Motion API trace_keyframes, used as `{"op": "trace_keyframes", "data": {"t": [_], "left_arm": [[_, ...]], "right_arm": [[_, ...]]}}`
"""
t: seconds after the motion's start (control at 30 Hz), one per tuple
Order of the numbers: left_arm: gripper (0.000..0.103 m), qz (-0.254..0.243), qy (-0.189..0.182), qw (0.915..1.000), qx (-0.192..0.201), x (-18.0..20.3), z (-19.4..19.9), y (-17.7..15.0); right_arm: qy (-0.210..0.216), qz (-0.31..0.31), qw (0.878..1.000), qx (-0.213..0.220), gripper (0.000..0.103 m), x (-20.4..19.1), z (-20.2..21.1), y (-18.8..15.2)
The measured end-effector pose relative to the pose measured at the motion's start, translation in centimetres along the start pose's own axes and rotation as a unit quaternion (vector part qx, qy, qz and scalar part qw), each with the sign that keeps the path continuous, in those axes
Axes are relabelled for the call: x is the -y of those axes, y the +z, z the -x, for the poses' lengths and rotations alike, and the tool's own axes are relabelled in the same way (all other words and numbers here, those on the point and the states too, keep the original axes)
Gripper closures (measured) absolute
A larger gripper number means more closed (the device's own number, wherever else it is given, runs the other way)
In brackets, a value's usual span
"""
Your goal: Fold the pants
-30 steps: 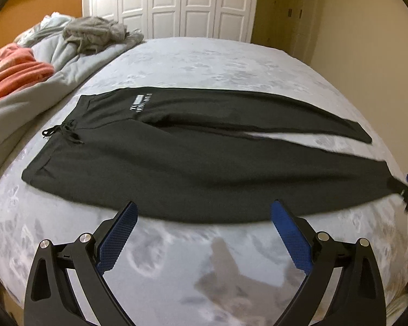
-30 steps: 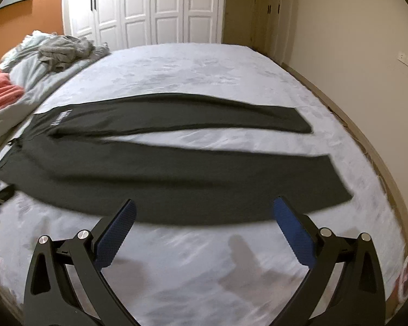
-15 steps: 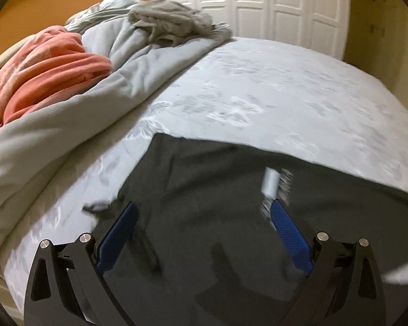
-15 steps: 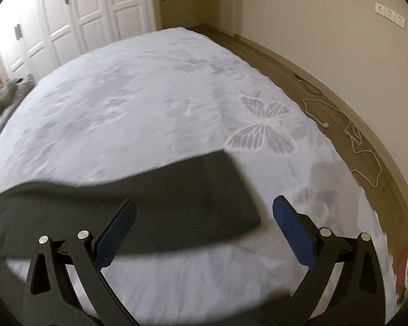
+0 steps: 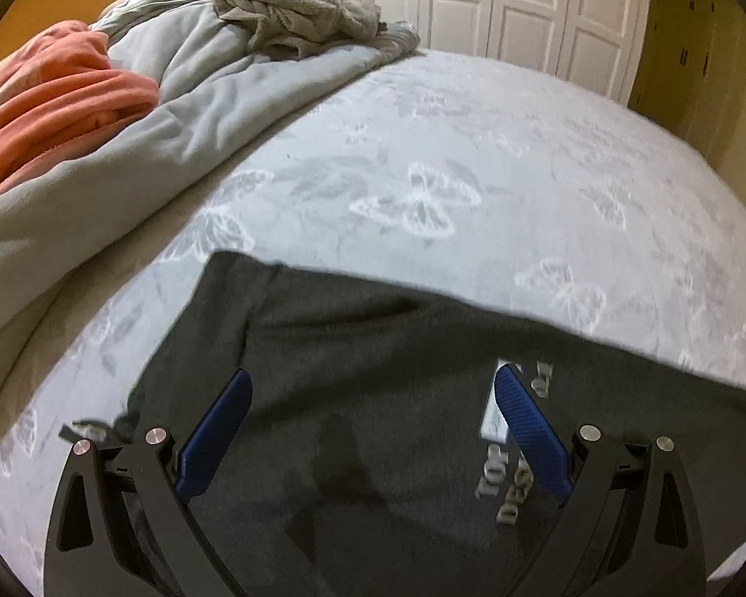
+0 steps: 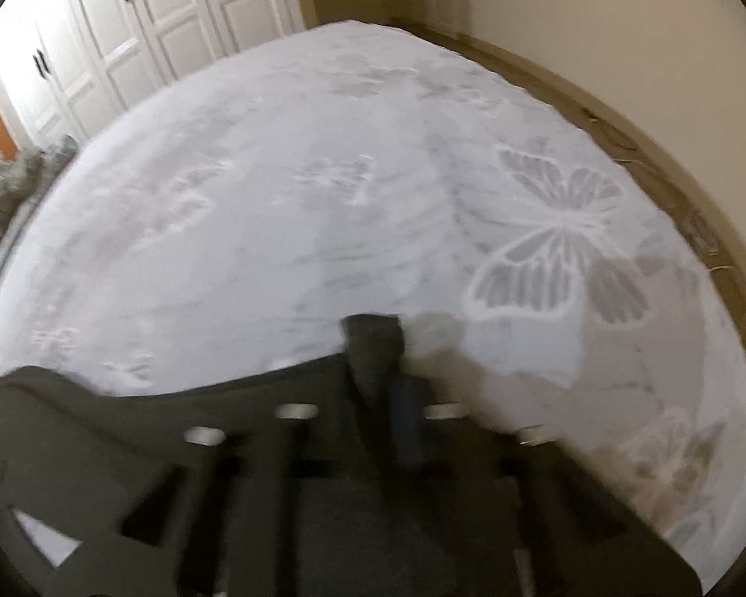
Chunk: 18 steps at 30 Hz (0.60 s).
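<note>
Dark grey pants (image 5: pixel 353 348) lie flat on the white butterfly-print bed. In the left wrist view my left gripper (image 5: pixel 373 398) is open, low over the waistband end, its blue pads either side of the cloth near the white printed logo (image 5: pixel 502 472). The drawstring (image 5: pixel 84 430) shows at the left. In the right wrist view, which is blurred, my right gripper (image 6: pixel 373 398) is shut on the cuff of a pant leg (image 6: pixel 373 343); cloth sticks out past the fingers, and the rest of the leg (image 6: pixel 124 413) trails left.
A grey duvet (image 5: pixel 199 114), a pink blanket (image 5: pixel 59 104) and a grey garment (image 5: pixel 298 15) are piled at the left of the bed (image 5: pixel 472 149). White wardrobe doors (image 6: pixel 124 35) stand behind. The bed edge and floor (image 6: pixel 671 174) run along the right.
My right gripper has closed on the leg cuff; it was open half a second ago. My left gripper has dropped lower and closer over the waistband, still open.
</note>
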<state>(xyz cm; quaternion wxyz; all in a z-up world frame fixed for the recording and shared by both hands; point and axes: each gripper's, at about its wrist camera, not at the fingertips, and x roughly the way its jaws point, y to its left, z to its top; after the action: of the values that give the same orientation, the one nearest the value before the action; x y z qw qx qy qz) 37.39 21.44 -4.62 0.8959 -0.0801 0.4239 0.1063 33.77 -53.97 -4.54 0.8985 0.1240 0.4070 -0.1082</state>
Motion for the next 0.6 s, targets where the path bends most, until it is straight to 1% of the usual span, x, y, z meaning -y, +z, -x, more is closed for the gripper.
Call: {"op": "trace_keyframes", "data": {"t": [0.1, 0.13, 0.17, 0.2, 0.23, 0.27, 0.3, 0.33, 0.37, 0.4, 0.43, 0.47, 0.5, 0.53, 0.57, 0.6], "left_arm": [[0.007, 0.033, 0.020, 0.9991, 0.015, -2.5, 0.2, 2.2], [0.007, 0.046, 0.031, 0.9985, 0.007, -3.6, -0.4, 3.2], [0.007, 0.053, 0.033, 0.9981, -0.002, -4.2, -1.0, 3.7], [0.007, 0.069, 0.033, 0.9967, -0.026, -5.3, -2.3, 4.5], [0.007, 0.095, 0.032, 0.9933, -0.057, -6.6, -4.0, 5.1], [0.007, 0.116, 0.030, 0.9898, -0.078, -7.6, -5.2, 5.3], [0.007, 0.137, 0.027, 0.9853, -0.098, -8.4, -6.4, 5.3], [0.007, 0.165, 0.021, 0.9783, -0.124, -9.3, -8.1, 5.3], [0.008, 0.174, 0.020, 0.9758, -0.131, -9.7, -8.6, 5.1], [0.008, 0.174, 0.029, 0.9771, -0.119, -9.7, -8.7, 5.3], [0.013, 0.167, 0.029, 0.9804, -0.100, -9.5, -8.6, 6.0], [0.050, 0.157, 0.023, 0.9828, -0.094, -9.2, -8.6, 6.4], [0.073, 0.140, 0.035, 0.9850, -0.094, -8.8, -8.6, 7.0], [0.079, 0.134, 0.027, 0.9859, -0.096, -8.7, -8.3, 7.6], [0.086, 0.138, 0.009, 0.9862, -0.091, -8.8, -7.9, 8.0], [0.088, 0.143, -0.007, 0.9870, -0.073, -9.2, -6.7, 8.4]], "right_arm": [[-0.004, 0.007, 1.000, 0.010, 0.097, -0.3, 0.5, 0.0], [-0.004, 0.005, 1.000, 0.012, 0.097, -0.2, 0.6, -0.1], [-0.005, 0.003, 1.000, 0.013, 0.097, -0.3, 0.7, -0.1], [-0.005, 0.003, 1.000, 0.014, 0.097, -0.5, 0.8, -0.2], [-0.004, 0.002, 1.000, 0.014, 0.097, -0.5, 1.1, -0.4], [-0.004, 0.003, 1.000, 0.014, 0.097, -0.6, 1.5, -0.9], [-0.005, 0.003, 1.000, 0.015, 0.097, -0.7, 1.7, -1.1], [-0.003, 0.002, 1.000, 0.018, 0.097, -0.7, 2.0, -1.4], [-0.003, 0.000, 1.000, 0.019, 0.097, -0.6, 2.1, -1.4], [-0.004, -0.002, 1.000, 0.018, 0.097, -0.6, 2.3, -1.7], [-0.005, -0.003, 1.000, 0.018, 0.097, -0.6, 2.5, -1.9], [-0.008, -0.002, 1.000, 0.021, 0.097, -0.6, 2.9, -2.1], [-0.008, -0.001, 1.000, 0.025, 0.097, -0.7, 3.4, -2.3], [-0.009, -0.001, 1.000, 0.030, 0.097, -0.7, 3.9, -2.3], [-0.008, 0.000, 0.999, 0.035, 0.097, -0.8, 4.5, -2.4], [-0.006, 0.001, 0.999, 0.039, 0.097, -0.9, 5.1, -2.4]]}}
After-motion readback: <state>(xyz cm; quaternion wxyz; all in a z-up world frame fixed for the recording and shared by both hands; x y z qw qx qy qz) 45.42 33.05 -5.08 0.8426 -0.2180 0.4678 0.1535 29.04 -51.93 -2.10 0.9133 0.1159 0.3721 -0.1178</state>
